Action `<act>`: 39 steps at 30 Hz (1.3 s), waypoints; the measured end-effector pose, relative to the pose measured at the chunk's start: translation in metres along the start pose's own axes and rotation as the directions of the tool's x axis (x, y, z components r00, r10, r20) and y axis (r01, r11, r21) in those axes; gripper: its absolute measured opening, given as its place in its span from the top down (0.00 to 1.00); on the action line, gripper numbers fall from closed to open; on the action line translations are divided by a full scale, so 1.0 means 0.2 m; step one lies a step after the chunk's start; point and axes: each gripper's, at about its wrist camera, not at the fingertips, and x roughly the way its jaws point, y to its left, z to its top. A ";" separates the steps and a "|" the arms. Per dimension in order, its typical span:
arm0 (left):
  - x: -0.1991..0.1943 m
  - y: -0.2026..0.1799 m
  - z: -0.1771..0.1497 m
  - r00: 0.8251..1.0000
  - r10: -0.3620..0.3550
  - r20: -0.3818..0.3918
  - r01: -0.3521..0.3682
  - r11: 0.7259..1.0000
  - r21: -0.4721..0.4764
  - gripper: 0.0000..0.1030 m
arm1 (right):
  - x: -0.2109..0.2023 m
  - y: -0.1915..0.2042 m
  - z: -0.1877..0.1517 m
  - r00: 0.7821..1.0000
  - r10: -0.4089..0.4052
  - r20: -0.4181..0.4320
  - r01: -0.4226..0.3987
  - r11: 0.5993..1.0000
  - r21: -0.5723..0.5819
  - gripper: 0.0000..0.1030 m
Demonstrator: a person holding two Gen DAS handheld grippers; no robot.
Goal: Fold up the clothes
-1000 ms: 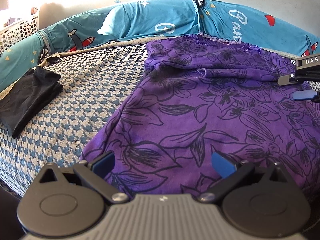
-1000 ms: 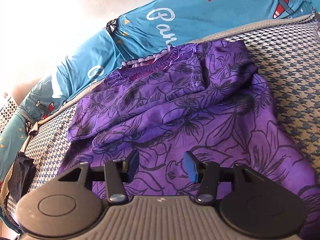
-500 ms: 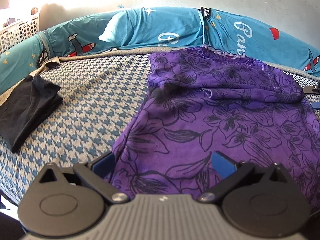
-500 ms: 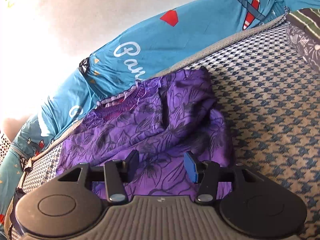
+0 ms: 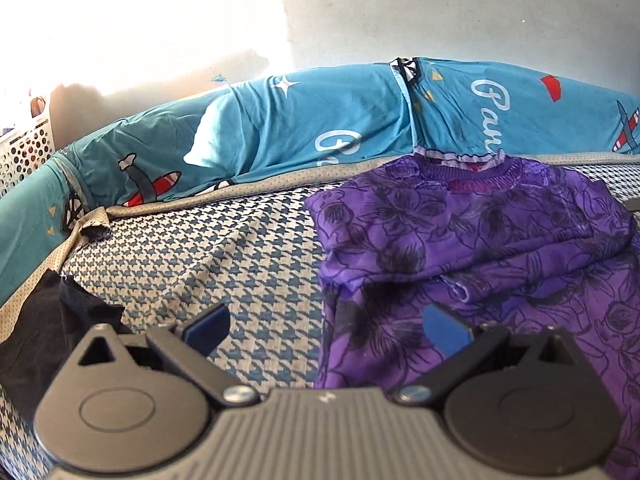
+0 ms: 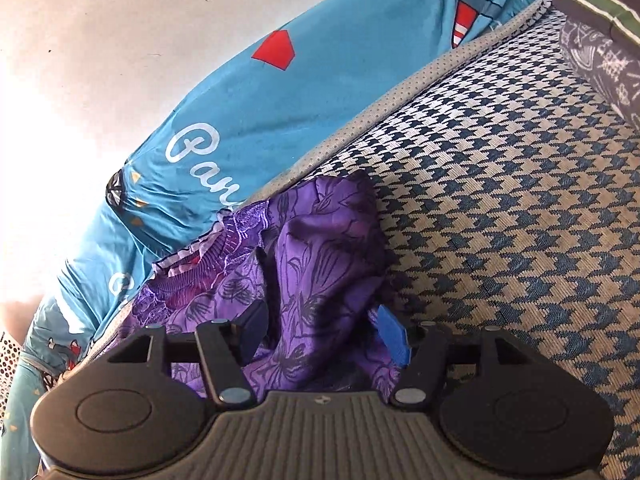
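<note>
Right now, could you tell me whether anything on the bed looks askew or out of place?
The purple floral top is untidy: its shoulder end is bunched into a rumpled hump rather than lying flat. The right gripper straddles that hump, jaws opening. Otherwise nothing stands out.

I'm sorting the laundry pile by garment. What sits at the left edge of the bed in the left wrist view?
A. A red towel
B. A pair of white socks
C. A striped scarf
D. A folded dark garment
D: a dark garment lies there on the houndstooth cover, apart from the purple floral top.
</note>
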 end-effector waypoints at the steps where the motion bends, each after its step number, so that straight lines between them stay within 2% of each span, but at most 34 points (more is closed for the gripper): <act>1: 0.02 0.01 0.01 1.000 -0.004 -0.002 0.004 1.000 -0.016 0.00 | 0.02 -0.01 0.01 1.000 -0.008 -0.001 0.008 1.000 0.005 0.41; 3: 0.05 0.04 0.02 1.000 -0.013 -0.007 0.013 0.999 -0.048 0.00 | 0.04 -0.03 0.02 0.999 -0.033 0.010 0.033 0.999 0.016 0.38; 5: 0.08 0.06 0.02 0.999 -0.028 -0.020 0.026 0.997 -0.074 0.00 | 0.07 -0.05 0.03 1.000 -0.027 0.004 0.027 1.000 0.014 0.33; 8: 0.10 0.06 0.00 0.999 -0.042 -0.033 0.039 0.996 -0.079 0.00 | 0.10 -0.06 0.05 1.000 -0.017 0.012 0.016 1.000 0.023 0.31; 11: 0.10 0.04 -0.01 0.998 -0.046 -0.032 0.044 0.997 -0.063 0.00 | 0.17 -0.11 0.05 0.996 0.079 -0.045 -0.072 0.989 0.130 0.29; 12: 0.10 0.03 -0.01 0.999 -0.044 -0.027 0.042 0.998 -0.053 0.00 | 0.19 -0.11 0.04 0.995 0.084 -0.048 -0.076 0.987 0.145 0.27; 17: 0.12 0.00 -0.01 0.998 -0.058 -0.031 0.056 0.998 -0.041 0.00 | 0.22 -0.07 0.03 0.994 0.095 -0.050 -0.090 0.992 0.085 0.26; 20: 0.14 -0.02 -0.01 0.997 -0.059 -0.043 0.057 0.998 -0.042 0.00 | 0.24 -0.03 0.02 0.995 0.086 -0.053 -0.086 0.996 0.011 0.20; 22: 0.14 -0.03 -0.01 0.997 -0.059 -0.042 0.057 0.998 -0.036 0.00 | 0.24 -0.01 0.02 0.996 0.077 -0.050 -0.079 0.996 -0.031 0.20; 25: 0.15 -0.05 -0.01 0.998 -0.057 -0.036 0.057 0.998 -0.024 0.00 | 0.24 0.00 0.01 0.997 0.061 -0.038 -0.062 0.997 -0.034 0.21; 30: 0.16 -0.06 0.00 0.998 -0.050 -0.032 0.049 0.998 -0.025 0.00 | 0.21 -0.06 0.03 0.996 0.081 -0.025 -0.080 0.995 0.059 0.30; 35: 0.18 -0.05 -0.01 0.998 -0.048 -0.042 0.046 0.998 -0.038 0.00 | 0.22 -0.03 0.02 0.998 0.058 -0.019 -0.058 0.998 0.012 0.34; 37: 0.18 -0.05 -0.01 0.998 -0.046 -0.042 0.044 0.998 -0.034 0.00 | 0.22 -0.02 0.01 0.999 0.031 -0.012 -0.031 0.999 -0.012 0.45; 39: 0.18 -0.06 -0.01 0.998 -0.041 -0.040 0.040 0.999 -0.026 0.00 | 0.22 -0.02 0.01 0.999 0.036 -0.015 -0.036 0.999 -0.004 0.68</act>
